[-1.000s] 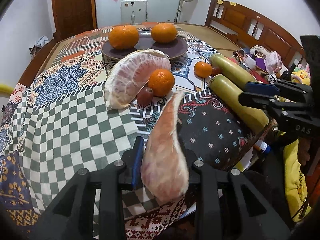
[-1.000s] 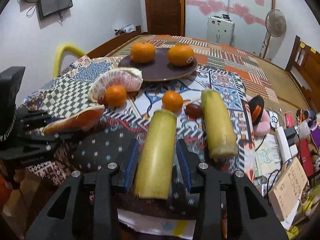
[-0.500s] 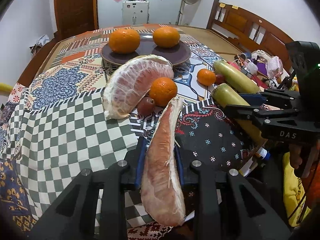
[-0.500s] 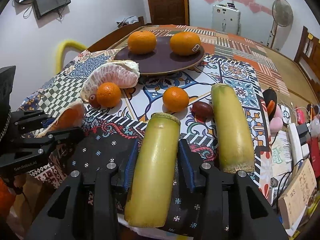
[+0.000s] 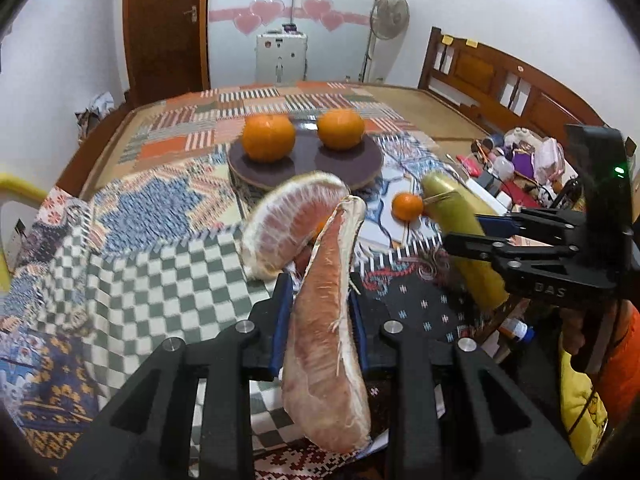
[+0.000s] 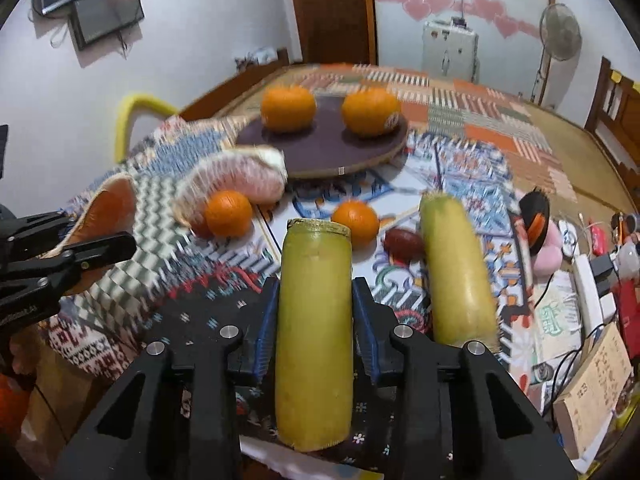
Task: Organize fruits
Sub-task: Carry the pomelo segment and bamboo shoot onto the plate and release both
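My left gripper (image 5: 320, 296) is shut on a pink pomelo wedge (image 5: 326, 340) and holds it above the table's near edge. My right gripper (image 6: 314, 300) is shut on a yellow-green sugarcane piece (image 6: 314, 332), also lifted. A larger pomelo segment (image 5: 288, 220) lies mid-table with a small orange (image 6: 228, 214) and a dark date beside it. A second sugarcane piece (image 6: 458, 268), a small orange (image 6: 356, 218) and a brown date (image 6: 402, 240) lie to the right. A dark plate (image 6: 320, 152) farther back holds two big oranges (image 6: 288, 108) (image 6: 370, 110).
A patchwork cloth (image 5: 140, 280) covers the table. Clutter, a pink toy (image 6: 542, 240), cables and a box (image 6: 592, 392) sit off the right edge. A yellow chair back (image 6: 128, 116) stands at the left, a wooden bench (image 5: 500, 80) at the right.
Both grippers have risen and tilted up with their loads; the pomelo wedge and the sugarcane piece now sit higher over the table, and the views show more of the room.
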Available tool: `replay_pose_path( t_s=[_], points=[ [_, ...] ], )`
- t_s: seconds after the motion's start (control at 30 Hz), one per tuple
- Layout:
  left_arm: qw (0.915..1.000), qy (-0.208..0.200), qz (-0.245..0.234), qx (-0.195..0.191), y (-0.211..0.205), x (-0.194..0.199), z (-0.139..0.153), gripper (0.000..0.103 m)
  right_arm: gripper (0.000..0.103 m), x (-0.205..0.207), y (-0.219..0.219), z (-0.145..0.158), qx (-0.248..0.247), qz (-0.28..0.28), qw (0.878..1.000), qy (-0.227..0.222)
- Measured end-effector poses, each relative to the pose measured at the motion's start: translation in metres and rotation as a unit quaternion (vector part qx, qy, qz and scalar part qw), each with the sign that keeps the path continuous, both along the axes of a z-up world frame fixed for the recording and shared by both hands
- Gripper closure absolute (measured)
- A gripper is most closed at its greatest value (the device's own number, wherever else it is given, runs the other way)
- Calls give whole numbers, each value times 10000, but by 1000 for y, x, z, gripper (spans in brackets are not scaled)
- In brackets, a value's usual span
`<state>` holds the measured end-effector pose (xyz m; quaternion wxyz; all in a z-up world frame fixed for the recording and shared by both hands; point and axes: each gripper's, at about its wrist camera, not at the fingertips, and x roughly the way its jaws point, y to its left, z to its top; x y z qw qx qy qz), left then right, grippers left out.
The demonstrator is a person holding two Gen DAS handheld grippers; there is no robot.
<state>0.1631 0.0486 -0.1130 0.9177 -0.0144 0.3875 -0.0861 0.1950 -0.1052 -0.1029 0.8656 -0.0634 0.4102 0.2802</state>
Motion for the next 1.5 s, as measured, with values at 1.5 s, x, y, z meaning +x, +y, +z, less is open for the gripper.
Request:
replay_pose_path(
  t_s=[1.5],
  points=[
    [9984, -361, 378, -223, 21, 150, 16, 76, 71, 99, 54, 31, -8, 381, 9970, -673]
  ],
)
